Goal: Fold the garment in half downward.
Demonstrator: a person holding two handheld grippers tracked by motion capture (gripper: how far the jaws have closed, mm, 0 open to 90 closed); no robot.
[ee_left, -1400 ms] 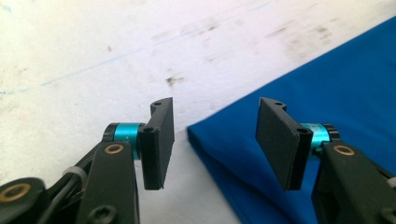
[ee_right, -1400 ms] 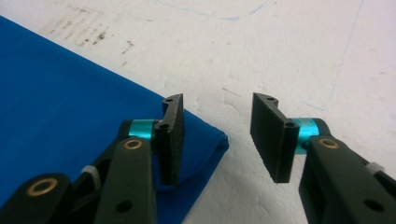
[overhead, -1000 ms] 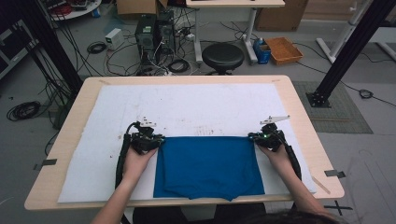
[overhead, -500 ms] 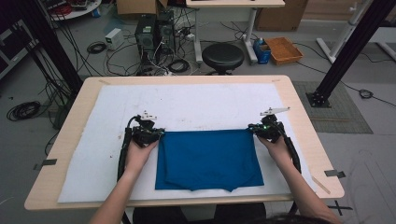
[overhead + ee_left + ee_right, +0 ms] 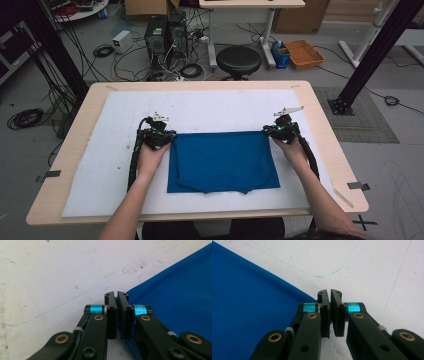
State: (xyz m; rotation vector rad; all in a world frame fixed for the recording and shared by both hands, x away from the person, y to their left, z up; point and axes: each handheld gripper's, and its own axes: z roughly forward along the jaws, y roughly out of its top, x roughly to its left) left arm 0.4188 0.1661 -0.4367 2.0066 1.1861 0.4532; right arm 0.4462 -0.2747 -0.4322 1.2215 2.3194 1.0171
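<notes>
High view showed a deep blue, folded rectangular cloth (image 5: 222,161) lying flat on the white padded surface (image 5: 110,165), towards the person's side, its long axis running left to right between the two hands. The left hand-held gripper (image 5: 161,137) sat at the cloth's far left corner and the right hand-held gripper (image 5: 278,130) at its far right corner, so each hand was equally near its own corner and the fabric lay inward and back towards the person from both.

In the left gripper view, the left hand-held gripper (image 5: 116,295) had its jaws drawn almost together, and a sliver of the blue cloth (image 5: 175,295) showed in the thin gap: it looked pinched on that corner. In the right gripper view, the right hand-held gripper (image 5: 329,293) was just as narrow, with the cloth (image 5: 249,302) meeting its left jaw; the corner seemed to be clamped, though the slit itself showed no blue. Any next pull would likely run along the cloth's short axis.
</notes>
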